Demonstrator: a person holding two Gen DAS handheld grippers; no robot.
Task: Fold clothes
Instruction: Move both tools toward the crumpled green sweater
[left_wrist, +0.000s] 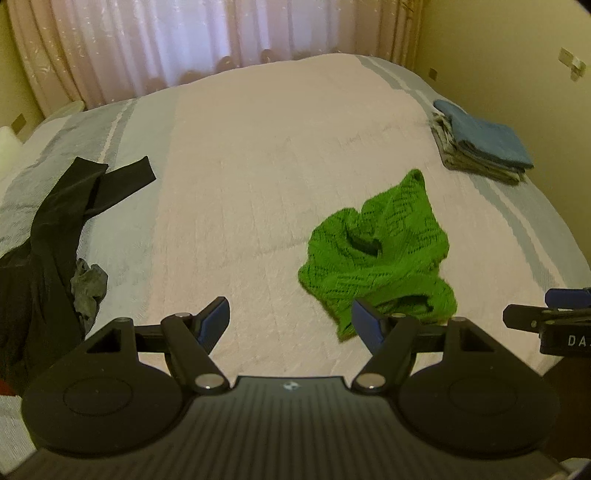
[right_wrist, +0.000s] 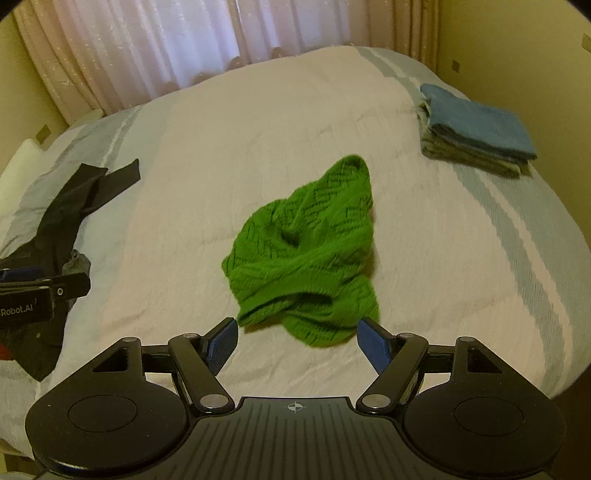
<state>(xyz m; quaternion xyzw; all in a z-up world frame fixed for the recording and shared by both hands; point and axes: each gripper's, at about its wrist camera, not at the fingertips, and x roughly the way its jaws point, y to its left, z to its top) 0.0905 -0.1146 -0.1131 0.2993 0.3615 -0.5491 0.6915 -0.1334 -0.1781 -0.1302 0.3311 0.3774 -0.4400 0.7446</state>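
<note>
Both tongs spread wide, holding nothing: left tongs (left_wrist: 290, 317) hover over bare bed cover, right tongs (right_wrist: 297, 338) straddle the near hem of the green knit garment (right_wrist: 306, 254), seemingly lined up for a pinch. The garment lies crumpled mid-bed (right_wrist: 258, 122), not flat, not folded. Folded stack (right_wrist: 476, 129) sits at the far right corner, likely parked clear of the folding area. Black clothes (left_wrist: 48, 240) heaped at the left edge, unfolded, likely waiting.
</note>
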